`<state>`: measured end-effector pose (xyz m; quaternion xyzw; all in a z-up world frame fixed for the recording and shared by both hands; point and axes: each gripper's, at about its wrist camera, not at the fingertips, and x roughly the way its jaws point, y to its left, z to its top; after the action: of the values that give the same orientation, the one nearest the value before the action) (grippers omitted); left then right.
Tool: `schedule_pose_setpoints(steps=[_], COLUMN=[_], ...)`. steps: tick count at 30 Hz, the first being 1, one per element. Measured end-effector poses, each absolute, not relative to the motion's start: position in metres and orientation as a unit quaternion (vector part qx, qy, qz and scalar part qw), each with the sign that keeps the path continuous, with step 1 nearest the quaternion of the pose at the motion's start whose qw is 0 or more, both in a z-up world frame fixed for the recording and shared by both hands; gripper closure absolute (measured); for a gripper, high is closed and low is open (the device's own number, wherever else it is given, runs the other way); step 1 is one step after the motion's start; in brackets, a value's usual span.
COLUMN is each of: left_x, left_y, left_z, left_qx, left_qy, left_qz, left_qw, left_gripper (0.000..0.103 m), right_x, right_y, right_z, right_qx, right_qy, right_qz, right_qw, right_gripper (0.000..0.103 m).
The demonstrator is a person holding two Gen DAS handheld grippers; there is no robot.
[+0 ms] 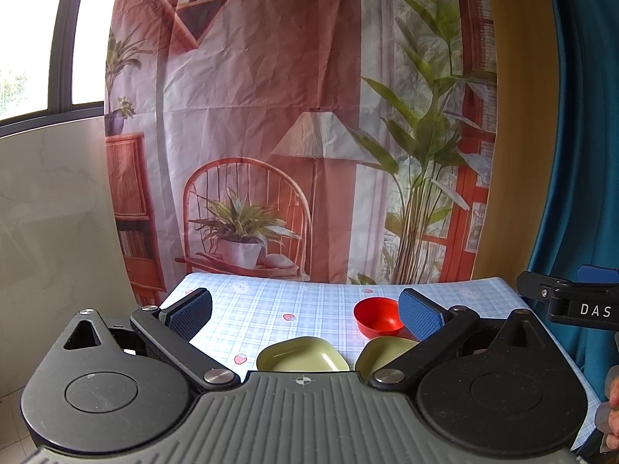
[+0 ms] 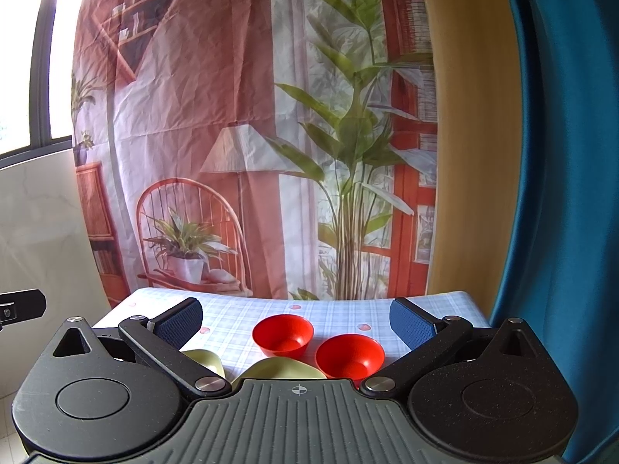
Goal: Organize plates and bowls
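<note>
Two pale green plates and two red bowls lie on a checked tablecloth. In the left wrist view one green plate (image 1: 301,355) sits just ahead of my open, empty left gripper (image 1: 305,311). A second green plate (image 1: 387,352) lies to its right, partly behind my right finger, with one red bowl (image 1: 378,316) behind it. In the right wrist view my right gripper (image 2: 296,324) is open and empty above the near table. A red bowl (image 2: 282,334) sits between the fingers, another red bowl (image 2: 350,355) to its right. Both green plates (image 2: 284,367) (image 2: 205,359) are partly hidden by the gripper body.
The table (image 1: 271,294) has a blue-white checked cloth with strawberry prints. A printed backdrop (image 1: 290,116) hangs behind its far edge. A blue curtain (image 2: 561,193) hangs at the right. The right gripper's body (image 1: 572,301) shows at the right edge of the left wrist view.
</note>
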<state>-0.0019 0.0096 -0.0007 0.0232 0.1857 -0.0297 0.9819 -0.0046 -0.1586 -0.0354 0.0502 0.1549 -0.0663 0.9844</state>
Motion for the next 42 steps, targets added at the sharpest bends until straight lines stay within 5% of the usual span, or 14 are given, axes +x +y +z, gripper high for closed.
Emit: schedule_pose_setpoints(steps=[42], left_x=[-0.0011], left_y=[0.0105], left_z=[-0.0048], left_qx=[0.02], left_qy=[0.181], left_qz=[-0.026], left_qw=[0.983], left_gripper=[0.0], right_x=[-0.0042], right_y=[-0.1609], right_z=[-0.0373], right_qx=[0.065], right_qy=[0.157], right_qz=[-0.063], right_qw=[0.983], right_gripper=[0.0])
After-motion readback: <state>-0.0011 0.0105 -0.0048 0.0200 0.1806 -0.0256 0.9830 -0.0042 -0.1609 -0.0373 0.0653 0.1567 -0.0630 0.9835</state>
